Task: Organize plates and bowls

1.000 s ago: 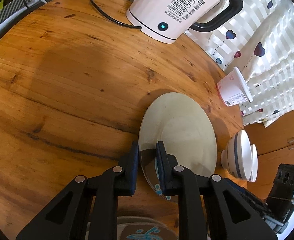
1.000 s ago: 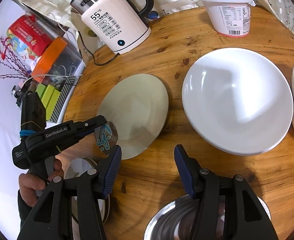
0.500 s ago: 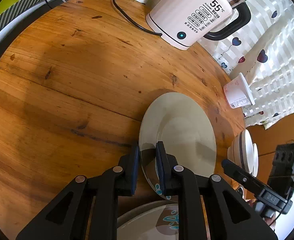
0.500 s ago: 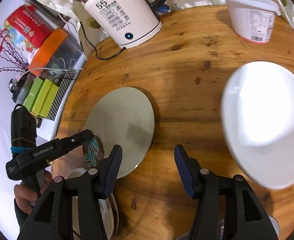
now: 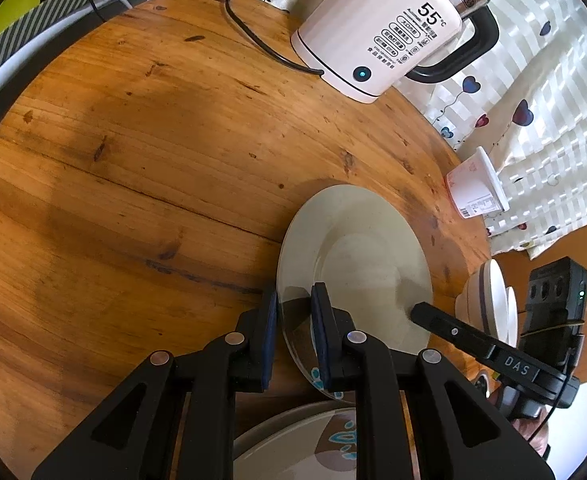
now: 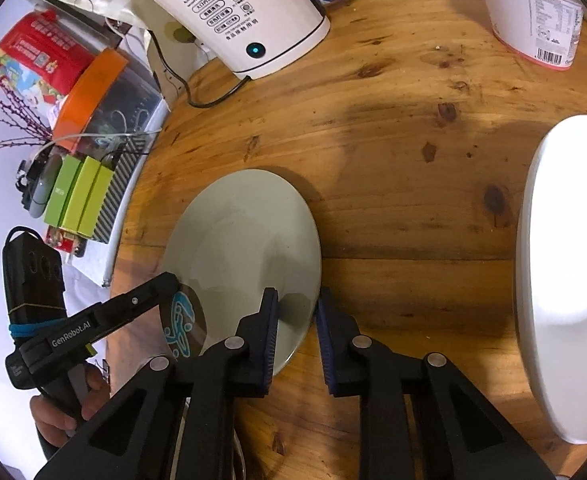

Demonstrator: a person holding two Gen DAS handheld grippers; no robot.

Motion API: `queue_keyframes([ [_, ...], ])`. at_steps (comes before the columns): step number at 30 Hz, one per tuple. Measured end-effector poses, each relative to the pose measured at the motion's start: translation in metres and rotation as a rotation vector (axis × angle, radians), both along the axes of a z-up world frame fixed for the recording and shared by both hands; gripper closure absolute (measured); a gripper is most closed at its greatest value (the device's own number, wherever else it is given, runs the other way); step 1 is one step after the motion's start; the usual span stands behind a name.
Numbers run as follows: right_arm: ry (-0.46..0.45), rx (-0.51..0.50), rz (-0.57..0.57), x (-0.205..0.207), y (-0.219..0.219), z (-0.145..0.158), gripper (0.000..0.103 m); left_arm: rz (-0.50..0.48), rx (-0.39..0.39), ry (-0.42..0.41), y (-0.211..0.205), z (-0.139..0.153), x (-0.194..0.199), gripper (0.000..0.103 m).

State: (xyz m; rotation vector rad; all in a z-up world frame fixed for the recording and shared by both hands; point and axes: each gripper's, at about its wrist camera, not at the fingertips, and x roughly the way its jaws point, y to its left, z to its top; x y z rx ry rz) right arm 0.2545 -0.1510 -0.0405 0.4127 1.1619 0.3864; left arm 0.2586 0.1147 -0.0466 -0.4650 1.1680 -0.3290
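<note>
Plate (image 5: 357, 256): pale grey-green, low over the round wooden worktop (image 5: 133, 160), one gripper on each edge.
Left gripper (image 5: 293, 320): clamped on the plate's near rim.
Right gripper (image 6: 297, 320): jaws closing over the opposite rim, which sits between the pads.
White plate (image 6: 565, 272): farther right on the worktop, apart.
Kettle (image 6: 245, 12): at the back edge, reading 55.
Striped bowls (image 5: 489, 304): stacked just beyond the plate.

The plate (image 6: 245, 248) lies on the table (image 6: 393, 160). The kettle (image 6: 245, 12) stands behind it. The bowl (image 6: 565, 272) sits to its right.
</note>
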Motion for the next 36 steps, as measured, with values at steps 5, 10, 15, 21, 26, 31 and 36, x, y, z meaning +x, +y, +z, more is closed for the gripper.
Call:
queue_keyframes([
  [5,-0.024,0.008,-0.006,-0.002,-0.002,0.008,0.086,0.002,0.013,-0.005,-0.004,0.005,0.001,0.085],
  [10,-0.057,0.008,0.001,-0.004,-0.003,0.023,0.086,0.005,0.006,-0.027,-0.005,0.019,-0.001,0.085],
  [15,-0.073,0.014,0.014,-0.012,-0.001,0.033,0.086,0.015,0.02,-0.044,-0.004,0.032,-0.012,0.085],
  [21,-0.098,0.035,0.041,-0.038,0.004,0.045,0.086,0.035,0.018,-0.066,0.005,0.046,-0.042,0.085],
  [26,-0.12,0.049,0.074,-0.069,0.012,0.05,0.086,0.066,0.03,-0.088,0.014,0.053,-0.076,0.085],
  [31,-0.125,0.048,0.108,-0.094,0.025,0.046,0.086,0.093,0.051,-0.095,0.024,0.05,-0.107,0.084],
  [36,-0.109,0.046,0.136,-0.111,0.036,0.037,0.086,0.124,0.058,-0.077,0.033,0.043,-0.126,0.084],
])
